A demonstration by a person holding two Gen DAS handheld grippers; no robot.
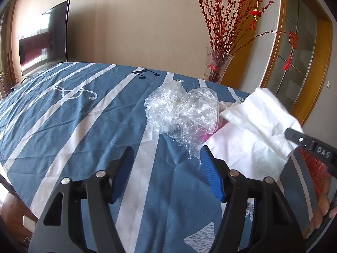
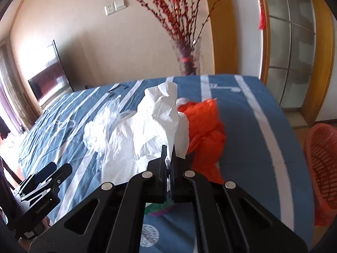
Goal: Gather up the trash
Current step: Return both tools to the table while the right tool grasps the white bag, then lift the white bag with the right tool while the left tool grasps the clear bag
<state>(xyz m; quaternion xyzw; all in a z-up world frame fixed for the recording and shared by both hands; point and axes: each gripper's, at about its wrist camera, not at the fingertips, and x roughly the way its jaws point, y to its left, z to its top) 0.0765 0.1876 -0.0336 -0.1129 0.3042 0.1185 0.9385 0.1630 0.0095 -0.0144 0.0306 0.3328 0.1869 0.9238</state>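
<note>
My right gripper (image 2: 168,158) clamped on crumpled white tissue paper (image 2: 147,135), lifted over blue white-striped tablecloth (image 2: 248,126). Orange plastic bag (image 2: 204,130) just behind tissue, touching. Clear crinkled plastic film (image 2: 105,124) left of it. Red mesh basket (image 2: 322,168) off table's right edge. Left gripper (image 2: 45,181) lower left.

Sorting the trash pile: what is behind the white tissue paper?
An orange plastic bag shows behind the white tissue paper pinched in the right hand-held gripper. The tissue covers the bag's left part and the cloth beneath.
</note>
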